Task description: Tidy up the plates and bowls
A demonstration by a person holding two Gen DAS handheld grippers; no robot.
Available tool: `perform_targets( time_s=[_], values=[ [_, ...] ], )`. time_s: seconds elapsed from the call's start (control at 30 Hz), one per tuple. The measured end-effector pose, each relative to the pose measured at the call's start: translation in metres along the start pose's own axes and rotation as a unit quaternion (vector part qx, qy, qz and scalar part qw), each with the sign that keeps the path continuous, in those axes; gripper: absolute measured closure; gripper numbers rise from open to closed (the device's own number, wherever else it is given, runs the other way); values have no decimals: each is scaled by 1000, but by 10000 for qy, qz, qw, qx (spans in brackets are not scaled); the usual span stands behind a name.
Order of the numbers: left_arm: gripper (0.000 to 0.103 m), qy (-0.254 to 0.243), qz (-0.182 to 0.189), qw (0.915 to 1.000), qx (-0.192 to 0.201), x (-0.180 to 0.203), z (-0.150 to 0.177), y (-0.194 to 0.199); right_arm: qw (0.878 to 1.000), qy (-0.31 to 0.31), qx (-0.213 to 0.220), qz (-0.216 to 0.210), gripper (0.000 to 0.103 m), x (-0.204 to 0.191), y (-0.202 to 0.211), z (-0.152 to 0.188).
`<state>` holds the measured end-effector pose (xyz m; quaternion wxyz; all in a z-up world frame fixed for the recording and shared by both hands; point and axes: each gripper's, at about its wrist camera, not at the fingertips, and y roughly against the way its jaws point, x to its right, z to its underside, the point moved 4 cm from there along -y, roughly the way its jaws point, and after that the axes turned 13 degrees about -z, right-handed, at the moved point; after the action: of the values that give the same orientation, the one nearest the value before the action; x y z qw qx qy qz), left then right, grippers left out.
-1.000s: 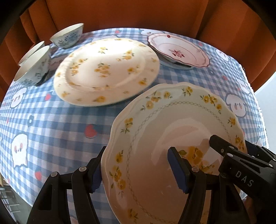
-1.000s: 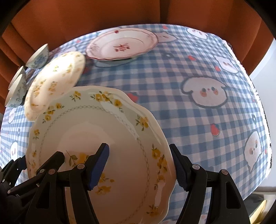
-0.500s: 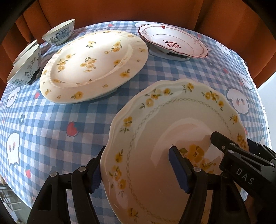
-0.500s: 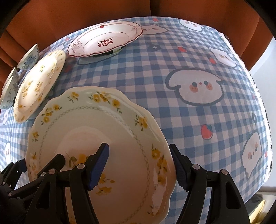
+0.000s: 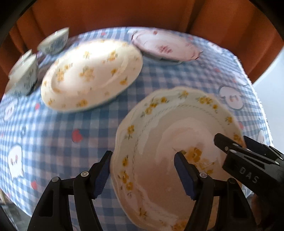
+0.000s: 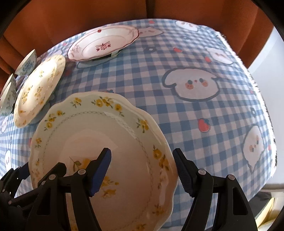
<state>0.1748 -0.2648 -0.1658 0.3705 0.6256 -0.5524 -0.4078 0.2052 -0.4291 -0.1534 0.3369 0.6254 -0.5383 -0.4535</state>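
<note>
A scalloped plate with yellow flowers is held over the near part of the table; it also shows in the right wrist view. My left gripper straddles its left rim with wide jaws. My right gripper straddles its right rim, also wide. A round cream plate with yellow flowers lies further back left, also in the right wrist view. A red-flowered plate lies at the back, also in the right wrist view. Three blue-patterned bowls stand at the far left: two side by side, one behind.
The table wears a blue checked cloth with cartoon animals. An orange curtain hangs behind the table. The table's right edge drops off to a pale floor.
Both grippers and the scalloped plate have moved; the view has shifted and the left wrist view is now blurred. The cream plate and bowls sit further right and lower in the left view.
</note>
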Motion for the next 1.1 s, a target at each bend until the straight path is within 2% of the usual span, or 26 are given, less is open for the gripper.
perform_targets(
  time_s=[0.17, 0.4, 0.63, 0.83, 1.1],
  values=[
    [27, -206, 82, 9993, 287, -13, -4, 16, 9993, -132, 346, 28, 23, -13, 20, 0],
    [23, -235, 152, 9984, 497, -50, -9, 30, 9978, 81, 655, -2, 19, -60, 36, 2],
    [21, -291, 194, 9975, 616, -100, -10, 37, 9967, 233, 775, -116, 18, -116, 37, 3],
    [21, -300, 166, 9972, 659, -145, -16, 35, 9962, 100, 852, -159, 18, -160, 32, 4],
    [21, -269, 154, 9974, 653, -176, -43, 19, 9950, 28, 1002, 21, 17, -199, 18, -15]
  ],
)
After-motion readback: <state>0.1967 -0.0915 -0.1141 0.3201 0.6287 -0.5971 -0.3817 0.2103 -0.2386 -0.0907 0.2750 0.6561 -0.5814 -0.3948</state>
